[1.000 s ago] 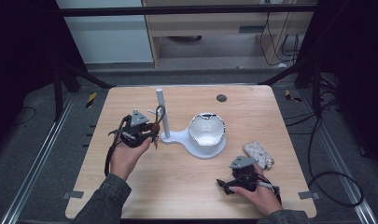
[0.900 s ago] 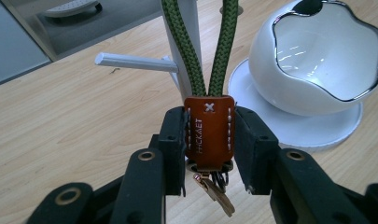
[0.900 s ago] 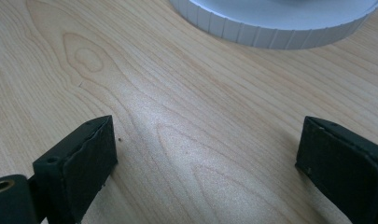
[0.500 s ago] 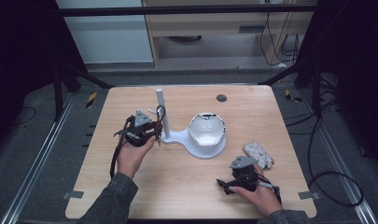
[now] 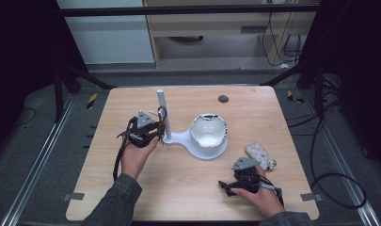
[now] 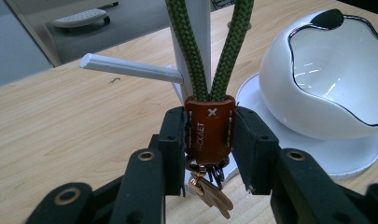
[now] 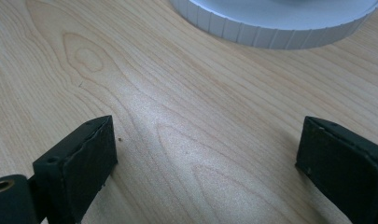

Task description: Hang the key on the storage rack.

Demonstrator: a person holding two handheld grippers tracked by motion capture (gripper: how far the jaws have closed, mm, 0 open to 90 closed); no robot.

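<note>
My left gripper (image 6: pixel 209 140) is shut on a brown leather key fob (image 6: pixel 210 129) with a green rope loop (image 6: pixel 233 42) rising from it and small keys hanging below. The loop goes up around the white post (image 6: pixel 196 28) of a stand, beside its side peg (image 6: pixel 130 70). From above, the left gripper (image 5: pixel 156 133) sits right next to that post (image 5: pixel 162 110). A white bowl (image 5: pixel 208 132) rests on the stand's round base (image 5: pixel 211 153). My right gripper (image 7: pixel 205 154) rests low over the wood with its jaws wide open and nothing between them; in the high view the right gripper (image 5: pixel 226 186) is near the front right.
A small pale patterned object (image 5: pixel 260 155) lies on the table right of the stand, close to the right hand. A dark round spot (image 5: pixel 223 99) sits at the table's back. The wooden table (image 5: pixel 131 202) has bare wood in front of the stand.
The left hand with the key fob has edged slightly toward the post. The right hand has stayed where it was.
</note>
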